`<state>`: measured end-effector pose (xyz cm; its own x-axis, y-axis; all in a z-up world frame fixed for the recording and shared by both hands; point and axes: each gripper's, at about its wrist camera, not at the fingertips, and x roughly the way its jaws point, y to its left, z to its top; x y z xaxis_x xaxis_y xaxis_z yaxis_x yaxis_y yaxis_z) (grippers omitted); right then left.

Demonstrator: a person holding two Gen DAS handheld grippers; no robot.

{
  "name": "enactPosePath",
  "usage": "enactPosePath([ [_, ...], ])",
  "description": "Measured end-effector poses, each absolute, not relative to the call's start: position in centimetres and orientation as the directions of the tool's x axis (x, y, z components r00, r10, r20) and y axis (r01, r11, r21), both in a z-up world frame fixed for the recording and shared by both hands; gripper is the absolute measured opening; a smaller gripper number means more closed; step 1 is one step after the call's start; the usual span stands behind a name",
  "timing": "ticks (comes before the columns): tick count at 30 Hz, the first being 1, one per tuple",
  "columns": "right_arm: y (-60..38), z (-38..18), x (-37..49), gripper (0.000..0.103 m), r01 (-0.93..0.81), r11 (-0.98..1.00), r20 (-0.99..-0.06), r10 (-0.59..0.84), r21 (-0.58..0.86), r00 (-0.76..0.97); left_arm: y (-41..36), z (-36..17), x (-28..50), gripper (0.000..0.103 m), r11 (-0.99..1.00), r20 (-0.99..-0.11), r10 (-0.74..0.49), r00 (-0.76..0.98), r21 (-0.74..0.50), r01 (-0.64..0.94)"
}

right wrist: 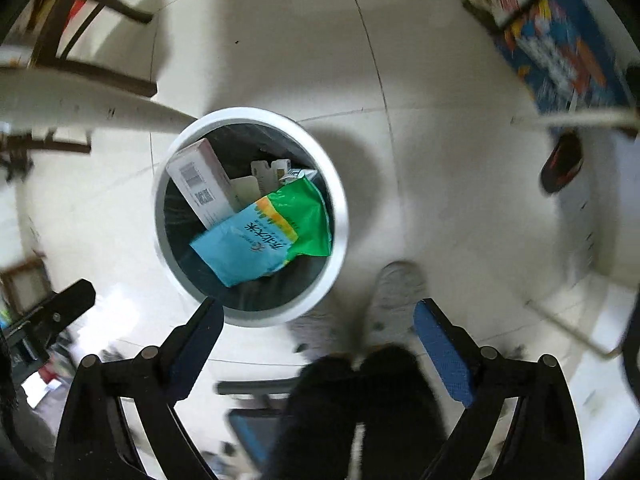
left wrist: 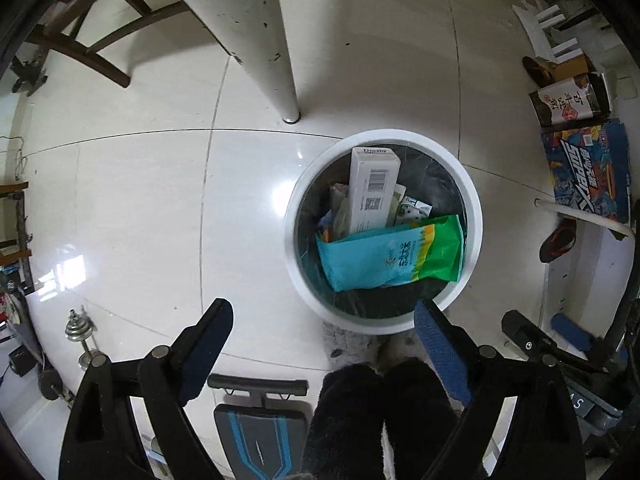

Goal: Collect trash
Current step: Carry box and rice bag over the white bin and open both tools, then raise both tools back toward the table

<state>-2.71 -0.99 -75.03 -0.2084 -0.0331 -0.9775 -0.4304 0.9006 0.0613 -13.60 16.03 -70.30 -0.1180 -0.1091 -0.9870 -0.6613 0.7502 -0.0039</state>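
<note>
Below, both claws are seen spread wide and empty: left gripper (left wrist: 324, 316), then right gripper (right wrist: 318, 312). Teal-green plastic pouch (left wrist: 394, 254) lies inside round white-rimmed bin (left wrist: 290, 216). Drop judged done; next trash must be sought.

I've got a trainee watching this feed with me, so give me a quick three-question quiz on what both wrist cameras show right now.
1. True or false: the teal and green bag lies on the floor beside the white bin.
2. Which carries a barcode? A) white carton B) bag C) bin rim
3. Is anything between the fingers of the left gripper or the right gripper?

Key: 1 false, it lies inside the bin. 2 A. 3 No, both stand open and empty.
</note>
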Motion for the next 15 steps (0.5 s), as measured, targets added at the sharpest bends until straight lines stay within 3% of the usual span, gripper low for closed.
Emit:
enactPosePath([
  [15,0.4,-65.7,-2.9,0.097,-0.538,0.842,-0.994,-0.036,0.028,-0.107,14.1,-62.2,-14.2,0.092,0.754,-0.992,-0.087,-0.089,-0.007,-0.657],
])
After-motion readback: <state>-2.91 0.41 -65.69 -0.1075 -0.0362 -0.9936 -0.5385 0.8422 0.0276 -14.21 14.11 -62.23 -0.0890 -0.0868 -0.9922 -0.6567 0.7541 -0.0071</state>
